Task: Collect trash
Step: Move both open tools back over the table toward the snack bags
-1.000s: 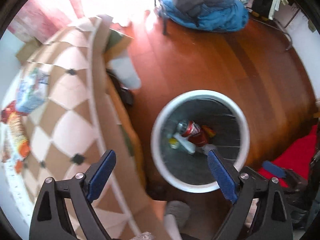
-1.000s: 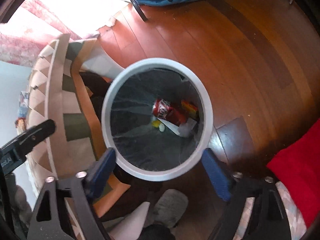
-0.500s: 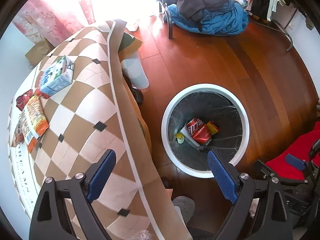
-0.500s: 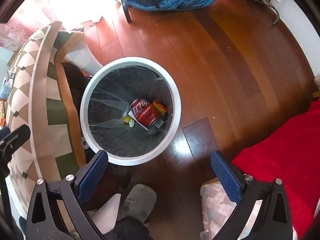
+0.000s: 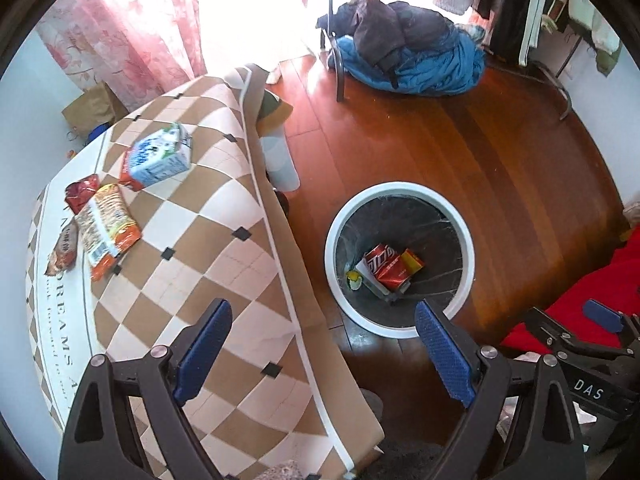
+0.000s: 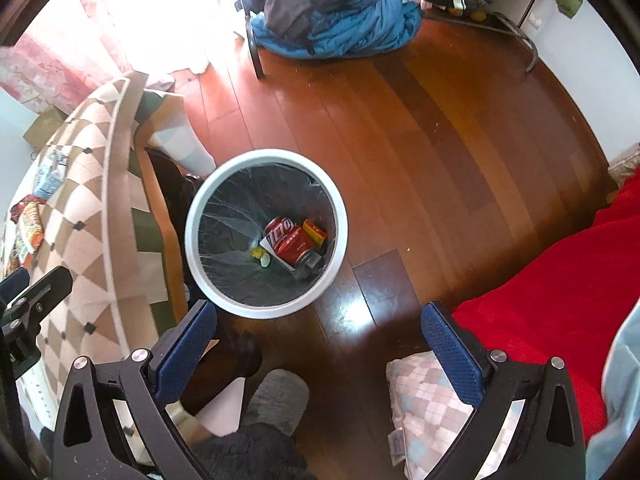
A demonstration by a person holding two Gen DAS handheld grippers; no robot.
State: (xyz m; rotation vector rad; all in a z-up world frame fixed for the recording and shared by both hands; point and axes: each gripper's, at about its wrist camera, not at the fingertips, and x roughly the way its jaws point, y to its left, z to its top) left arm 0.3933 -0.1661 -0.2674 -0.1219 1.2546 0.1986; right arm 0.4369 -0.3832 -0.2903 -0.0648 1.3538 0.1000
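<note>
A white-rimmed round bin (image 5: 400,200) (image 6: 340,224) with a dark liner stands on the wooden floor. Inside lie a red cola can (image 5: 386,266) (image 6: 290,240), a small red-yellow packet (image 5: 412,260) (image 6: 314,232) and a white piece. On the checked tablecloth (image 5: 192,248) lie a blue-white carton (image 5: 158,160), an orange snack packet (image 5: 106,226) and two red wrappers (image 5: 82,192). My left gripper (image 5: 324,344) hangs open and empty over the table's edge. High above the floor beside the bin, my right gripper (image 6: 320,348) is open and empty too.
A blue quilt with dark clothes (image 5: 412,60) is heaped on the far floor by a metal rack leg (image 5: 338,64). A red blanket (image 6: 560,292) and a checked cushion (image 6: 432,400) lie at the right. A grey slipper (image 6: 276,404) shows below. Pink curtains (image 5: 128,28) hang behind the table.
Both grippers have risen and pulled back from the bin, which now looks smaller. The left view has swung left, bringing the table and its trash into sight.
</note>
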